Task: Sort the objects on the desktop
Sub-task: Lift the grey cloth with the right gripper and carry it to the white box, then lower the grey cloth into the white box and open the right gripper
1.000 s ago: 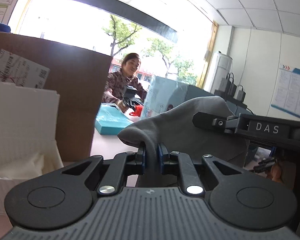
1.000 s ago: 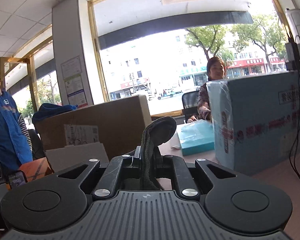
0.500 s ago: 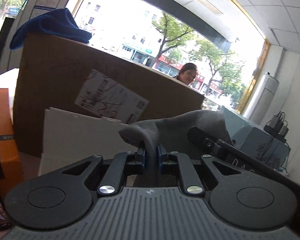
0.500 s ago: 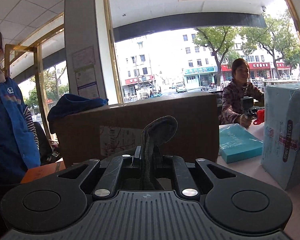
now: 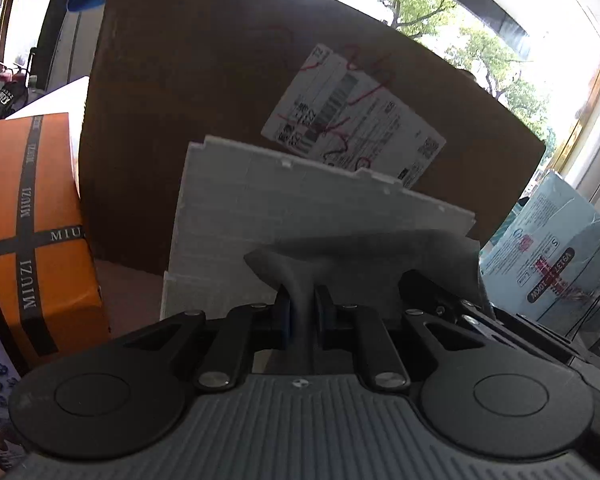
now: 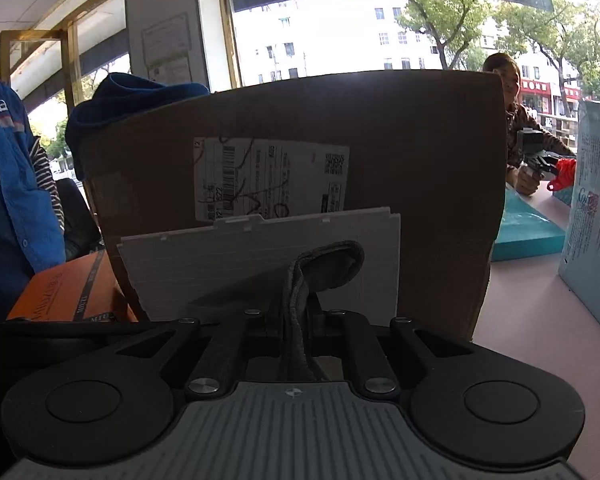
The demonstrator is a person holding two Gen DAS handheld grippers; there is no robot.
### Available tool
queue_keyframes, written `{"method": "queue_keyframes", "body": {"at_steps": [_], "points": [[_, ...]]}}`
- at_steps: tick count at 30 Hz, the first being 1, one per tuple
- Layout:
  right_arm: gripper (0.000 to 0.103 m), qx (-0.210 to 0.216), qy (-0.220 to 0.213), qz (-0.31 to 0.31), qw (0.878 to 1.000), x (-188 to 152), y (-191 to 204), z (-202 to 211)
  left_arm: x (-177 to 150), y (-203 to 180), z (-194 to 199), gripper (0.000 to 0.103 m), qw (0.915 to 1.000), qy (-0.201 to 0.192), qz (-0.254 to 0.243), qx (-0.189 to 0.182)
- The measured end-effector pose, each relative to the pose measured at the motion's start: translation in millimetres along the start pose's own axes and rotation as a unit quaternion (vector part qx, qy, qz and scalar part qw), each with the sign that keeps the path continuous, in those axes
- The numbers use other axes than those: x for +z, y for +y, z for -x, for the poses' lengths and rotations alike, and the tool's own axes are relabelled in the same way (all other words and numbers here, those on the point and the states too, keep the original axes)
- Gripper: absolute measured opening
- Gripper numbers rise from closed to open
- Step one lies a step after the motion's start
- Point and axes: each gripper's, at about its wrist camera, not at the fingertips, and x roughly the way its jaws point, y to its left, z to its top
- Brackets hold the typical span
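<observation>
Both grippers clamp the same grey cloth, held up off the desk in front of a white corrugated plastic board. The left gripper [image 5: 301, 309] has its jaws pressed together on a pinched fold of the grey cloth [image 5: 380, 252], which spreads to the right of the jaws. The right gripper [image 6: 296, 320] likewise has its jaws closed on a hemmed edge of the cloth [image 6: 328, 266], whose rounded end stands above the fingers.

The white corrugated plastic board [image 5: 284, 208] stands upright just behind the cloth. It leans against a large brown cardboard box [image 5: 204, 92] bearing a shipping label [image 5: 352, 120] scribbled over in red pen. A dark blue towel [image 6: 120, 100] lies on the top left corner of that box. An orange gift box [image 5: 32, 216] with black ribbon marked MIUZI stands to the left of the cardboard box.

To the right, a pale blue carton [image 6: 596, 216] and a flat teal packet [image 6: 524, 232] rest on the pink desk [image 6: 540, 320]. A person in a blue jacket [image 6: 8, 184] stands at far left; a seated person [image 6: 520, 128] behind the box holds another gripper device.
</observation>
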Motion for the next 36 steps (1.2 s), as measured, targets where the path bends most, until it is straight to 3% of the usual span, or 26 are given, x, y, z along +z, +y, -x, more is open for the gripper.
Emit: {"method": "queue_keyframes", "body": {"at_steps": [8, 10, 12, 13, 15, 18, 21, 24, 26, 28, 29, 30, 36], "points": [[0.01, -0.036, 0.065, 0.004, 0.997, -23, -19, -23, -8, -1, -26, 0.013, 0.9986, 0.048, -0.014, 0.017], [0.01, -0.046, 0.085, 0.009, 0.995, -27, -22, -30, -9, 1, -29, 0.019, 0.9981, 0.059, -0.007, 0.017], [0.011, -0.053, 0.101, 0.016, 0.993, -32, -23, -41, -9, 5, -29, 0.031, 0.9976, 0.066, 0.006, 0.019], [0.014, -0.055, 0.109, 0.018, 0.992, -34, -23, -45, -9, 5, -28, 0.034, 0.9977, 0.064, 0.006, 0.022], [0.044, -0.052, 0.125, 0.013, 0.991, -35, -25, -49, -7, 4, -24, 0.049, 0.9979, 0.055, 0.0, 0.035], [0.058, -0.033, 0.114, 0.005, 0.993, -32, -26, -42, -4, 1, -14, 0.07, 0.9984, 0.038, -0.006, 0.041], [0.072, -0.032, 0.09, 0.011, 0.995, -25, -25, -25, -3, -2, -4, 0.076, 0.9993, 0.024, -0.007, 0.028], [0.077, -0.05, 0.056, 0.033, 0.997, -18, -21, -6, 1, -4, 5, 0.079, 0.9998, 0.011, 0.001, 0.018], [0.075, -0.056, 0.031, 0.054, 0.997, -15, -18, 6, 5, -4, 9, 0.08, 0.9999, 0.006, 0.011, 0.011], [0.056, -0.049, 0.027, 0.072, 0.996, -12, -16, 11, 6, -6, 15, 0.08, 0.9999, 0.003, 0.015, 0.005], [0.032, -0.038, 0.046, 0.075, 0.995, -12, -16, 9, 7, -8, 16, 0.08, 0.9999, 0.002, 0.014, 0.004], [0.014, -0.026, 0.072, 0.074, 0.994, -12, -15, 3, 11, -8, 17, 0.08, 0.9999, 0.0, 0.012, 0.003], [0.01, -0.043, 0.155, 0.064, 0.985, -25, -14, -35, 19, -9, 15, 0.08, 0.9998, -0.007, 0.012, 0.013]]}}
